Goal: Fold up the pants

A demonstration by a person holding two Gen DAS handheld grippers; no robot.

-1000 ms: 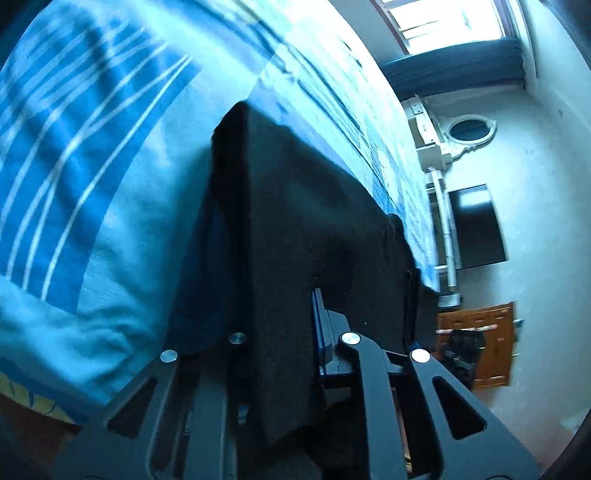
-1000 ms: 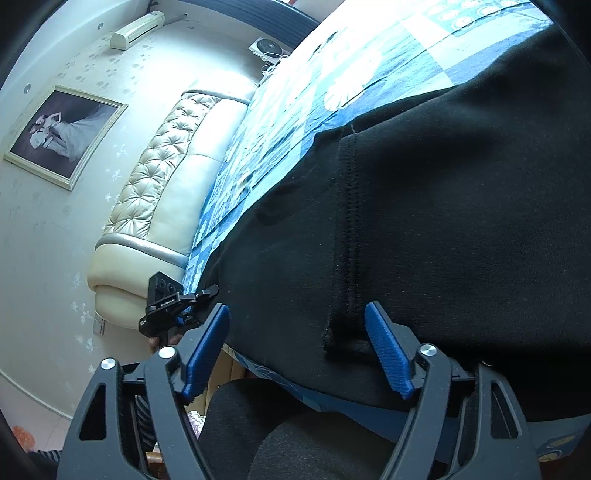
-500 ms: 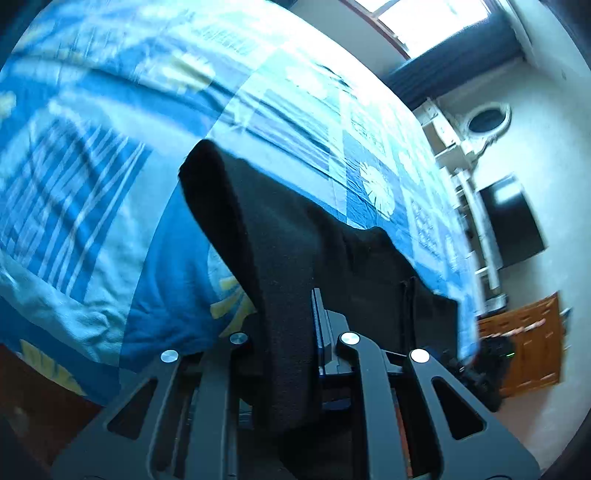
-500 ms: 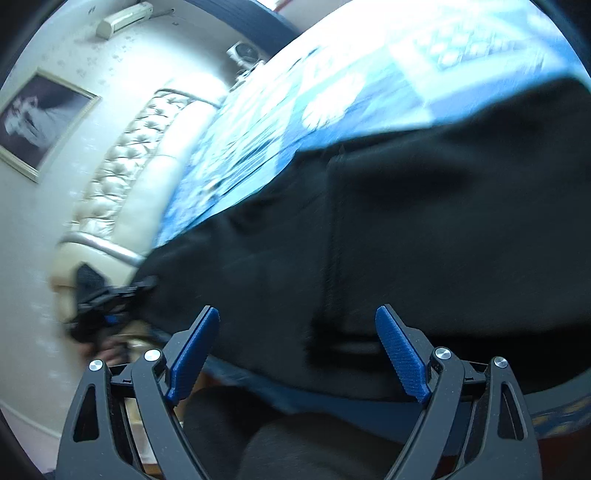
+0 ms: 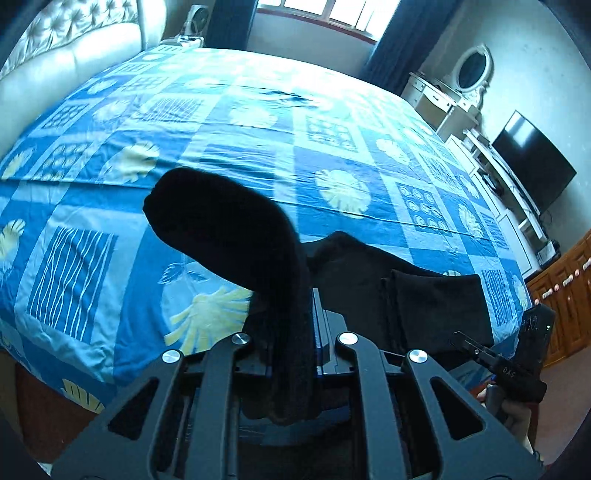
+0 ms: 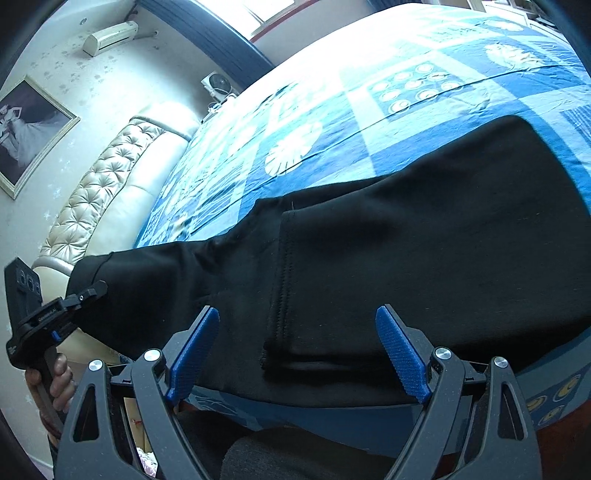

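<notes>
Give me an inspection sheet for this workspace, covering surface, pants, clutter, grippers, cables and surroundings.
Surface: bed with blue patterned cover.
Job's things: black pants along the near edge, one end lifted.
Clutter: nothing seen.
Grippers: left gripper shut on the pants; right gripper open, jaws either side of the hem.
Cables: nothing seen.
Surroundings: headboard, picture, television, window.
</notes>
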